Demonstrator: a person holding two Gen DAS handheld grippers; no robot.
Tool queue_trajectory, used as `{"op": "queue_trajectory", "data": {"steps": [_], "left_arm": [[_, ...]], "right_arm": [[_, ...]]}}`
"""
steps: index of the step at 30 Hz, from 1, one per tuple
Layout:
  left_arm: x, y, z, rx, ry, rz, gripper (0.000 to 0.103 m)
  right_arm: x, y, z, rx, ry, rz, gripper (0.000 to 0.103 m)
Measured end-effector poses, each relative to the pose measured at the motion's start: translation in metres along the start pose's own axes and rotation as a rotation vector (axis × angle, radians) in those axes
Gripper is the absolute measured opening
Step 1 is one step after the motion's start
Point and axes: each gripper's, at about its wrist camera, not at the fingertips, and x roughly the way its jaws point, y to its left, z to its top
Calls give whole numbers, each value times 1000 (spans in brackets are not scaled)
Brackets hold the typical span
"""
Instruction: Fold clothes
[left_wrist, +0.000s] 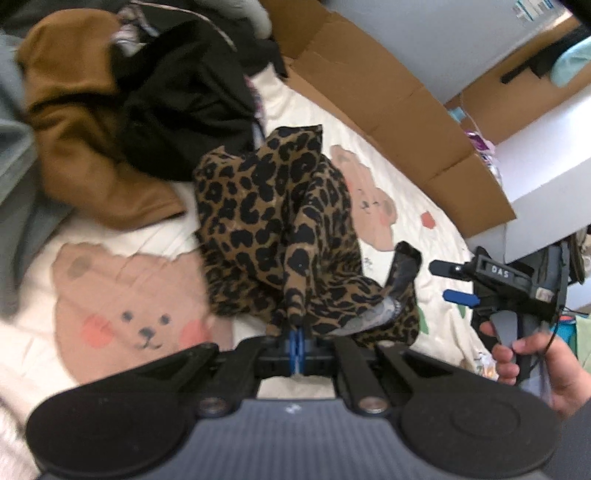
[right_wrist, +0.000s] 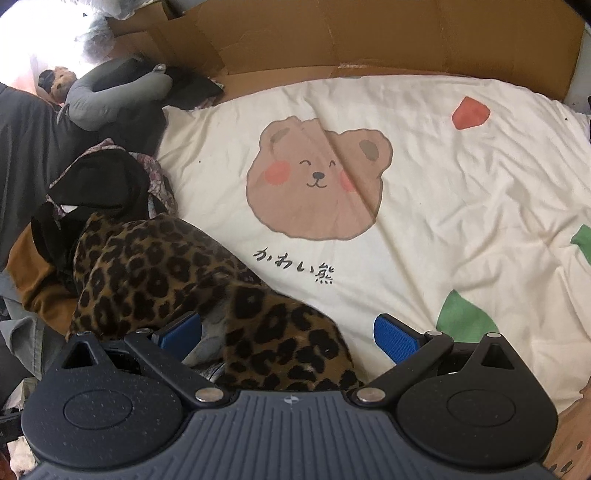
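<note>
A leopard-print garment (left_wrist: 273, 236) lies bunched on the cream bear-print sheet (left_wrist: 125, 236). My left gripper (left_wrist: 296, 334) is shut on a pinched fold of it, and the cloth rises in a ridge from the blue pads. In the left wrist view my right gripper (left_wrist: 448, 282) shows at the right, held by a hand (left_wrist: 532, 365), its blue fingers apart. In the right wrist view my right gripper (right_wrist: 288, 334) stands open over the leopard-print garment (right_wrist: 166, 273). The cloth lies between the blue pads (right_wrist: 395, 338) without being pressed.
A heap of brown (left_wrist: 74, 122) and black clothes (left_wrist: 184, 99) lies beyond the garment at the upper left. Cardboard (left_wrist: 388, 96) lines the far edge of the bed, with a white box (left_wrist: 543, 155) behind. A grey neck pillow (right_wrist: 110, 96) sits at the back left.
</note>
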Motion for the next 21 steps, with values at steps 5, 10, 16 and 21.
{"op": "queue_trajectory", "data": {"steps": [5, 10, 16, 21], "left_arm": [[-25, 15, -10, -27, -12, 59, 1], [-50, 35, -16, -47, -14, 132, 1], [-72, 52, -19, -66, -25, 203, 1], [-79, 66, -18, -67, -29, 282, 1]], "right_arm": [[8, 3, -5, -11, 26, 13, 102], [21, 8, -10, -19, 50, 49, 102], [44, 10, -20, -12, 114, 96, 74], [60, 18, -30, -55, 189, 148, 18]]}}
